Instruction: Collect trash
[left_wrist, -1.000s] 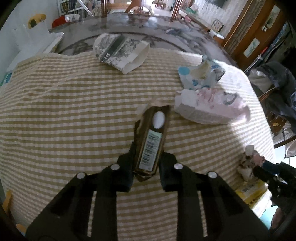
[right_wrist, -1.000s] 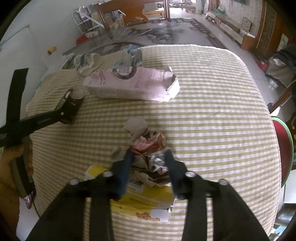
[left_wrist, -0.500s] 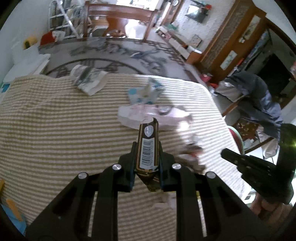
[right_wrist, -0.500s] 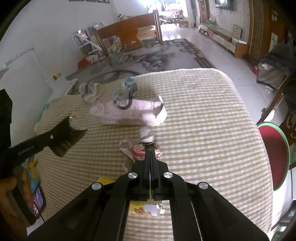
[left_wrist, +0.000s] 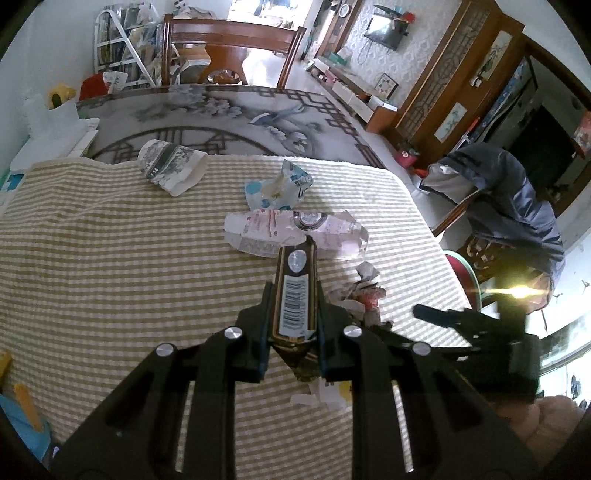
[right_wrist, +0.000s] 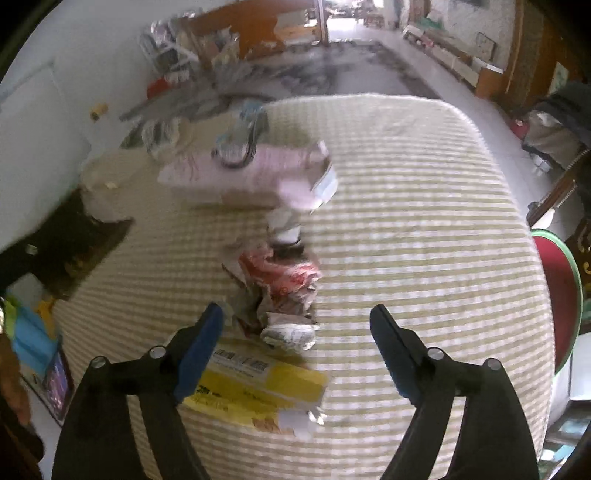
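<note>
My left gripper (left_wrist: 294, 290) is shut on a flat brown pack with a barcode label (left_wrist: 295, 266), held above the checked tablecloth (left_wrist: 110, 258). My right gripper (right_wrist: 296, 312) hangs over a crumpled red and white wrapper pile (right_wrist: 284, 280), its jaws opening wide. The pile lies between the fingers and the pads do not touch it. A flattened yellow box (right_wrist: 258, 384) lies just below the pile. In the left wrist view the pile (left_wrist: 364, 291) sits right of my fingers, and the right gripper (left_wrist: 443, 317) shows at the right.
A flattened pink carton (left_wrist: 295, 232), a blue and white crumpled pack (left_wrist: 277, 188) and a printed paper cup (left_wrist: 170, 166) lie further back. A chair draped with a dark jacket (left_wrist: 517, 206) and a red stool (right_wrist: 557, 288) stand off the table's right edge.
The left gripper lifted the brown pack off the cloth and raised it. The right gripper let the crumpled wrappers go, rose shut, then dropped back over the pile and spread its jaws.
</note>
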